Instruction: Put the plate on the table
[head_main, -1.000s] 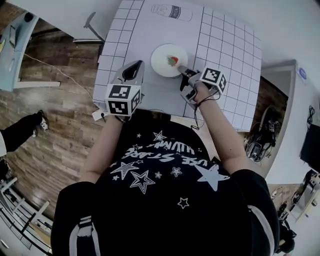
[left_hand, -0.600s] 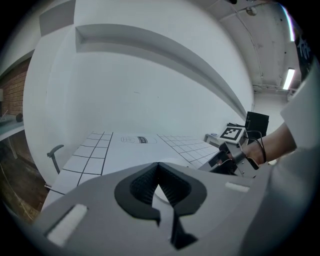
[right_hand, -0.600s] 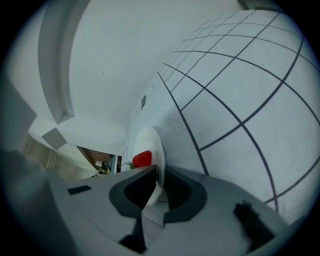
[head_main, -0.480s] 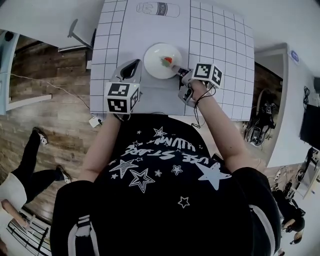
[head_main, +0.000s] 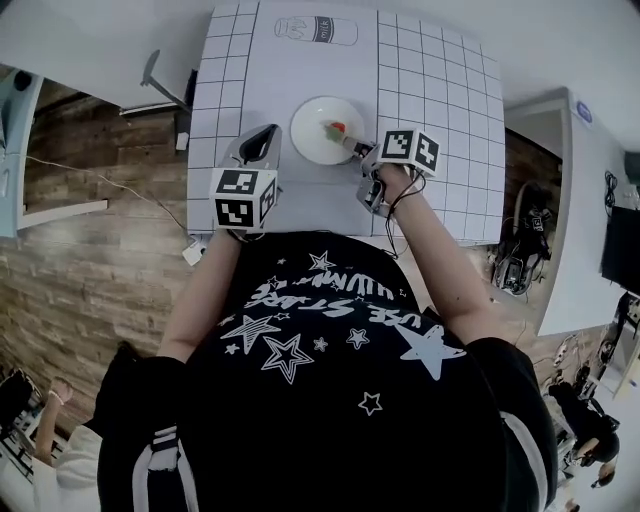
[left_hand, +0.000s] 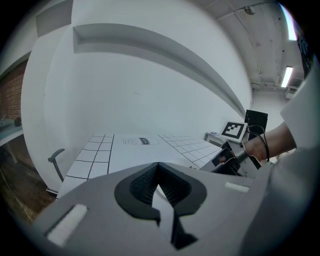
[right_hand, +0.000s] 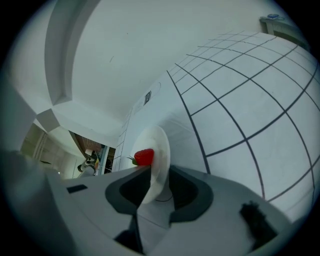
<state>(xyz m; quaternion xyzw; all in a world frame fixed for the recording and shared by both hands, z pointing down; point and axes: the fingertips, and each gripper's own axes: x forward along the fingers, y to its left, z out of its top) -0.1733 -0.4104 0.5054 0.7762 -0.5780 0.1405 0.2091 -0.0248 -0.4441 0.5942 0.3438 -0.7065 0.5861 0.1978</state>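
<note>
A white plate (head_main: 318, 131) lies flat on the white gridded table (head_main: 440, 80) and carries a red strawberry (head_main: 337, 129). My right gripper (head_main: 356, 144) is at the plate's near right rim. In the right gripper view the plate (right_hand: 159, 145) rim stands between the jaws of that gripper (right_hand: 155, 187). The jaws are opening, and a gap shows on each side of the rim. The strawberry (right_hand: 144, 156) sits just beyond the left pad. My left gripper (head_main: 266, 132) hovers left of the plate, shut and empty; its tips (left_hand: 158, 167) meet.
A printed bottle outline (head_main: 316, 30) marks the table's far side. The table's left edge borders a wooden floor (head_main: 100, 250) with a grey chair (head_main: 152, 72). A white counter (head_main: 575, 200) stands to the right. A bystander (head_main: 40, 420) is at the lower left.
The plate and both grippers hold nearly the same places on the table. The bystander on the floor at the left has moved down toward the picture's lower corner.
</note>
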